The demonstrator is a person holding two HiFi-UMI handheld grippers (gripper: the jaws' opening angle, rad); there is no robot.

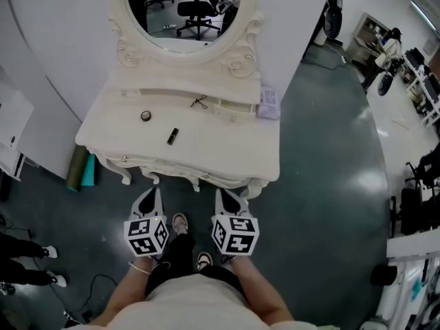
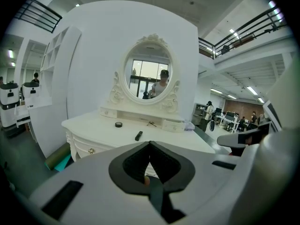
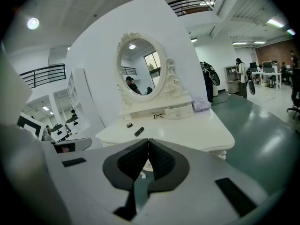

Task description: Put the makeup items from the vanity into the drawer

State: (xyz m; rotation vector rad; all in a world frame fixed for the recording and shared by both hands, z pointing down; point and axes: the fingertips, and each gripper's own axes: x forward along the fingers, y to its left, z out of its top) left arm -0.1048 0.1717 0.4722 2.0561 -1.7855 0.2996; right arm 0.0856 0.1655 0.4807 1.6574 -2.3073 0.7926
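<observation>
**Approach step — nothing lifted yet.** The left gripper (image 1: 151,196) and right gripper (image 1: 225,198) are held short of the counter (image 1: 227,150), fingers pressed together on nothing. A black tube (image 1: 172,136) and a round jar (image 1: 145,115) lie below the mirror (image 1: 185,12). Next, as judged: fingers are to be spread and the small drawer (image 3: 179,111) under the mirror opened — if that is the one meant.

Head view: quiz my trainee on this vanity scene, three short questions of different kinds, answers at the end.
1. True or false: the left gripper is shut on the black tube.
2. The lavender pack lies: A) at the vanity's right rear corner; B) on a stool; C) in an open drawer.
3. How many small black items lie on the vanity top?
Key: 1 false, it is shut but empty, short of the vanity. 2 A. 3 three: tube, round pot, clip.
</observation>
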